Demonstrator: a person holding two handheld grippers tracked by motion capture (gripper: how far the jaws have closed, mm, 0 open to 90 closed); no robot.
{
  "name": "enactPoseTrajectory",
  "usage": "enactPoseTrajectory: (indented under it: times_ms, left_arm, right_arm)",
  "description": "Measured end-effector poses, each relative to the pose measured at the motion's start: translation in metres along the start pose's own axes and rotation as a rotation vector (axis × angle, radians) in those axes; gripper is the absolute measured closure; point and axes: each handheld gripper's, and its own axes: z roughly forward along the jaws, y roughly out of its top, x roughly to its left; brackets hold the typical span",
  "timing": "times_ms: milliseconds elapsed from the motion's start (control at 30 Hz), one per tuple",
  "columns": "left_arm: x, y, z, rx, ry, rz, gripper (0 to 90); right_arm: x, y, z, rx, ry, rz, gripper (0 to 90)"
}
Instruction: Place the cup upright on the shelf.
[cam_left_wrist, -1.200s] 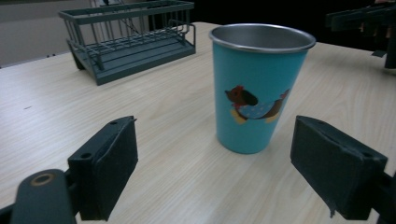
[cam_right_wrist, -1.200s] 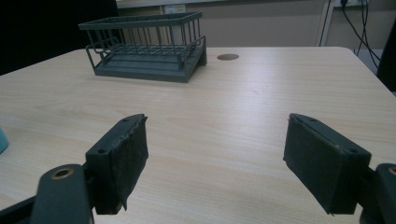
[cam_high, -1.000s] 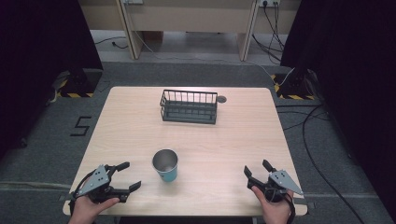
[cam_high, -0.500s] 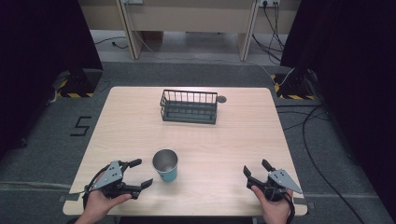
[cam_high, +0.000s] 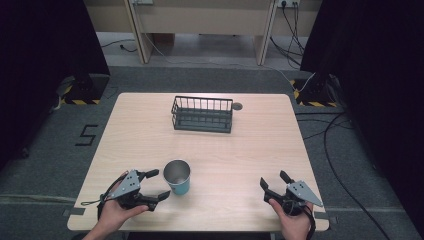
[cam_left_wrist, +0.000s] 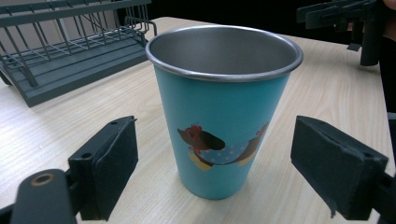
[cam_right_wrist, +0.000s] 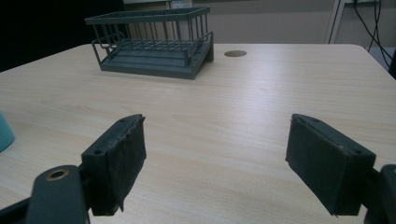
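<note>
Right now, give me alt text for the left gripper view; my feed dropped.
A teal metal cup with a cartoon print stands upright on the wooden table, centred between the open jaws of the left gripper, which do not touch it. A dark wire rack sits behind at upper left, and the right gripper shows at upper right.

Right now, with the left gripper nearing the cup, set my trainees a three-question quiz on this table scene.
1. True or false: the left gripper is shut on the cup.
2. What stands at the far side of the table: A) wire basket, B) plate, C) bottle?
3. Fill in: the cup stands upright, its metal inside ____.

Key:
1. False; the jaws stand open on either side of it, not touching.
2. A.
3. Empty.
</note>
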Motion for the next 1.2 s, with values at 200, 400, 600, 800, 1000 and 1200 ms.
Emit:
enactPoseTrajectory:
  times_ms: [200,400,600,800,1000,1200]
  left_arm:
    - [0.002,0.003,0.011,0.014,-0.014,0.017,14.3]
    - [0.002,0.004,0.018,0.019,-0.023,0.018,14.3]
    - [0.003,0.005,0.028,0.029,-0.037,0.022,14.3]
    - [0.003,0.006,0.037,0.037,-0.047,0.03,14.1]
    - [0.002,0.007,0.046,0.047,-0.055,0.035,14.2]
    - [0.002,0.007,0.05,0.039,-0.056,0.037,15.5]
  right_arm:
    - [0.0,0.0,0.0,-0.001,-0.003,-0.004,20.6]
    - [0.0,0.0,0.0,0.001,-0.004,0.0,20.5]
    - [0.001,0.0,0.0,0.002,-0.001,0.001,20.5]
    - [0.001,0.001,0.0,-0.005,-0.002,-0.003,20.8]
    - [0.003,0.0,0.001,0.001,0.001,-0.01,21.4]
    - [0.004,0.0,0.002,0.004,0.006,-0.009,21.5]
